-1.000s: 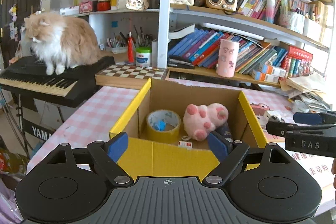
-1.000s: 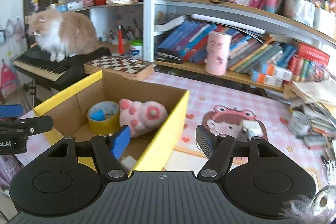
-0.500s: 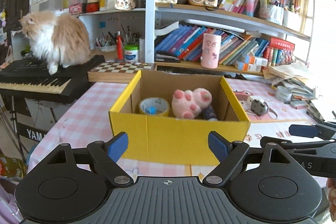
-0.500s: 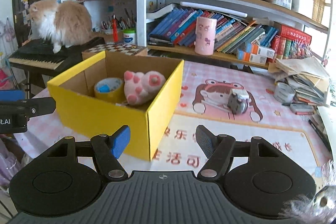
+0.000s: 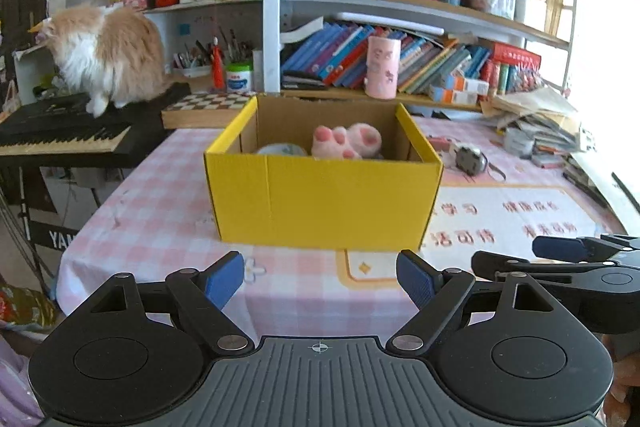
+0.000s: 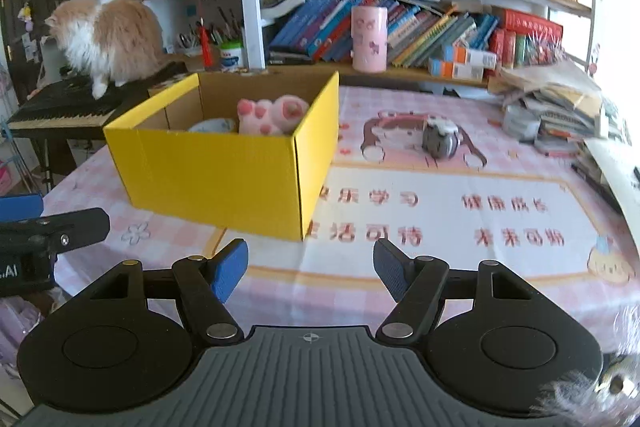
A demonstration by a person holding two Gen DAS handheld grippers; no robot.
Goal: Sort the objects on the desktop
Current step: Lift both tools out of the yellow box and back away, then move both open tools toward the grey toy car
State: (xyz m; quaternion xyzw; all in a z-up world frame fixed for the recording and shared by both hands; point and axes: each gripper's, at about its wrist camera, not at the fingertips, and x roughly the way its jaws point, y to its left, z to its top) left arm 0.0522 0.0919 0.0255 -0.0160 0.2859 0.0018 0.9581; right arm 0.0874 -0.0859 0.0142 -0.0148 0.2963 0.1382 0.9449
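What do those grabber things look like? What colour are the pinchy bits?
Each hand-held gripper, left and right, is matte black plastic with a ribbed grey base, two round discs and silver pivot screws. The fingers wear blue ribbed pads. White letters mark the left one's side, seen from the right camera. No cables show.

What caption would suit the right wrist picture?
Open right gripper facing a yellow box holding a pink plush paw on a cluttered desk.

Home study rm: crammed bookshelves (image 5: 400, 39), cat (image 5: 104, 55) on keyboard (image 5: 60, 139), gingham-clothed desk (image 6: 440, 219).
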